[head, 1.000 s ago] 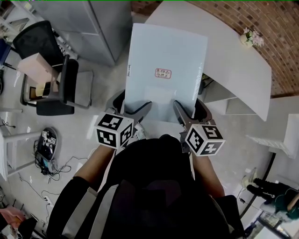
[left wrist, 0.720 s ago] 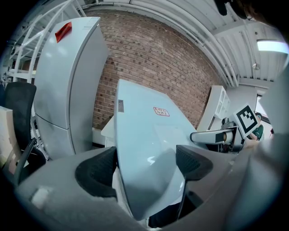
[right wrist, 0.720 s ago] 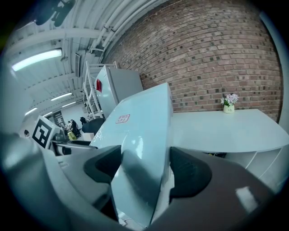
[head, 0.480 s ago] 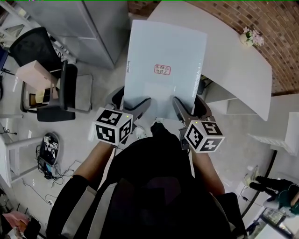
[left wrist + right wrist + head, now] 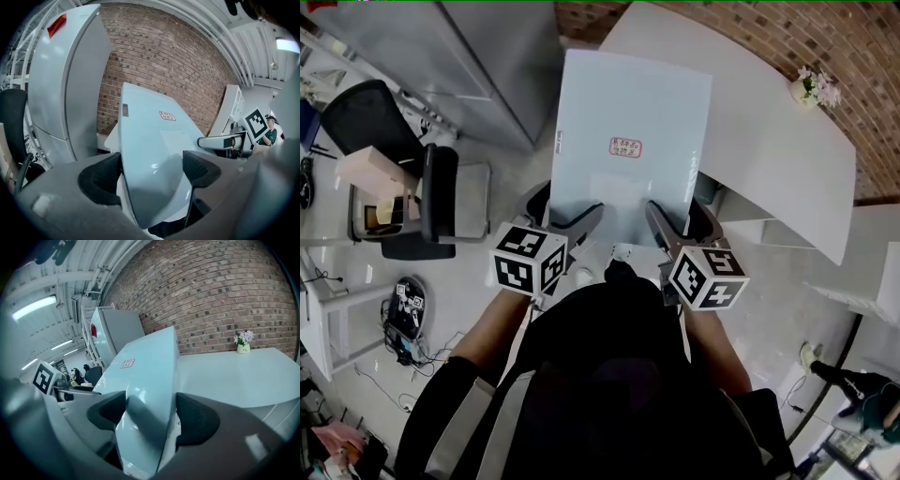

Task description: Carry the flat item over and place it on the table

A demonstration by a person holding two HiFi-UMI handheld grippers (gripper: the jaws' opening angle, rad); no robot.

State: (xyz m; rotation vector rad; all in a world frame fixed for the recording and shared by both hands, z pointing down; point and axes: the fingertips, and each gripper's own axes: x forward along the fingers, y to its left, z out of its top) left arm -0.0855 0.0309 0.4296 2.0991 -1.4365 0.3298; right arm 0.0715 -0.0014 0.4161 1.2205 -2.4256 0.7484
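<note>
I carry a pale blue flat panel [image 5: 628,141] with a small red-printed label, held level in front of me. My left gripper [image 5: 574,220] is shut on its near edge at the left, and my right gripper [image 5: 673,220] is shut on the same edge at the right. In the left gripper view the panel [image 5: 150,140] runs out between the black pads [image 5: 101,180]. The right gripper view shows the same panel [image 5: 147,371] clamped between its pads [image 5: 197,418]. The white table [image 5: 769,122] lies ahead to the right, partly under the panel's far end.
A small flower vase [image 5: 814,86] stands on the table by the brick wall [image 5: 862,56]. A grey cabinet [image 5: 478,56] stands ahead at the left. A black chair [image 5: 427,192] with a cardboard box [image 5: 375,159] and floor cables [image 5: 403,319] are at the left.
The floor, chair and table have slid slightly down the view, so I have moved forward toward the table. Both grippers keep the same hold on the panel.
</note>
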